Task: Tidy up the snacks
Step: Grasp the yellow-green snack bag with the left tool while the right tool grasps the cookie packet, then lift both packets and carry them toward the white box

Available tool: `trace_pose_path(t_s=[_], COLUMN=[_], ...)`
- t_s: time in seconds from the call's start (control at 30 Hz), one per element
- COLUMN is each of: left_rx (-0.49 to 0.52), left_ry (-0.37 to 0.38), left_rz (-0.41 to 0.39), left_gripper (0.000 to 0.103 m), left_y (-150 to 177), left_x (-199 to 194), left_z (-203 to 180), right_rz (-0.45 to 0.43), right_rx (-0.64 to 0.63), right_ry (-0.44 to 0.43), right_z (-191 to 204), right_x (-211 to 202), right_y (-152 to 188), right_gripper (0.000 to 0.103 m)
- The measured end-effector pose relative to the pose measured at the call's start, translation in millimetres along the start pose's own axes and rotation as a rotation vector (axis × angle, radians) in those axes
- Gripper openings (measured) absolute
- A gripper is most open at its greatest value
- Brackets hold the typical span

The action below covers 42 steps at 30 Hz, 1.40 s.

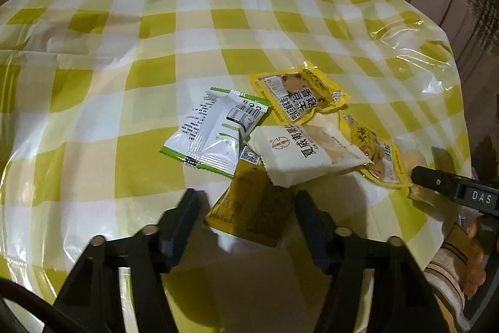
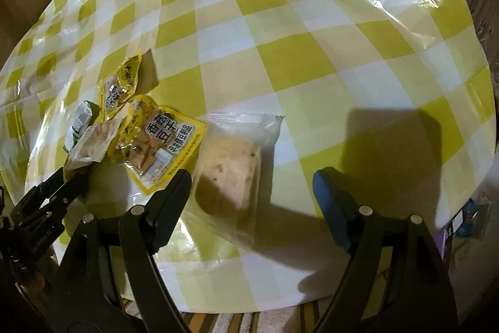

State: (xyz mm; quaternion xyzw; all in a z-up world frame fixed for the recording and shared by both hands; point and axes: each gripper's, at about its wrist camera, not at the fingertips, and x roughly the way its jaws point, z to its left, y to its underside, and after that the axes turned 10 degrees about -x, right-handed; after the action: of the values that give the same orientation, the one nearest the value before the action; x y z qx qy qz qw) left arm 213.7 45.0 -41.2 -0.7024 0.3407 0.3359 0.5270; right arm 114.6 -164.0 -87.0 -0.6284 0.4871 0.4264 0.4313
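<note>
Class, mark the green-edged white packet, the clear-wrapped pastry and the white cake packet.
green-edged white packet (image 1: 215, 131): left wrist view, its back panel.
clear-wrapped pastry (image 2: 229, 177): right wrist view, the cake's top.
white cake packet (image 1: 299, 152): left wrist view, printed front.

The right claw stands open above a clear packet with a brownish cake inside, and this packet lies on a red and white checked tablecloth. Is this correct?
Not entirely. The tablecloth is checked yellow-green and white, not red and white, as the right wrist view shows. The rest holds: the right claw stands open above the clear packet with a brownish cake inside.
</note>
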Motion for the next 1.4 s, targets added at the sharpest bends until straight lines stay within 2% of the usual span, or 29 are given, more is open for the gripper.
trace_pose_path(t_s=[0.13, 0.2, 0.27, 0.37, 0.47, 0.7, 1.07, 1.4], left_rx=[0.004, 0.004, -0.004, -0.017, -0.031, -0.043, -0.060, 0.008], left_ry=[0.005, 0.010, 0.015, 0.018, 0.019, 0.009, 0.008, 0.017], left_rz=[0.000, 0.002, 0.006, 0.017, 0.021, 0.035, 0.018, 0.019], left_gripper=[0.055, 0.053, 0.053, 0.052, 0.046, 0.041, 0.040, 0.040], left_y=[1.5, 1.7, 4.1, 7.5, 11.7, 23.2, 39.5, 45.9], left_x=[-1.1, -1.7, -3.6, -5.5, -10.2, -19.8, -43.5, -55.0], left_z=[-1.5, -1.6, -1.6, -2.0, -3.5, -10.1, -20.4, -58.9], right_rz=[0.018, 0.020, 0.014, 0.006, -0.002, -0.002, -0.038, -0.073], right_rx=[-0.083, -0.109, -0.134, -0.155, -0.175, -0.184, -0.193, -0.166], right_ry=[0.037, 0.054, 0.085, 0.093, 0.078, 0.022, -0.013, -0.027], right_z=[8.1, 9.8, 8.9, 4.7, -0.1, -13.7, -32.0, -64.9], right_x=[3.8, 4.6, 3.6, 2.0, 0.9, -6.4, -34.8, -60.9], right_y=[-2.2, -2.4, -3.1, -3.0, -2.5, 6.2, 26.1, 40.1], right_gripper=[0.081, 0.075, 0.058, 0.046, 0.041, 0.039, 0.039, 0.039])
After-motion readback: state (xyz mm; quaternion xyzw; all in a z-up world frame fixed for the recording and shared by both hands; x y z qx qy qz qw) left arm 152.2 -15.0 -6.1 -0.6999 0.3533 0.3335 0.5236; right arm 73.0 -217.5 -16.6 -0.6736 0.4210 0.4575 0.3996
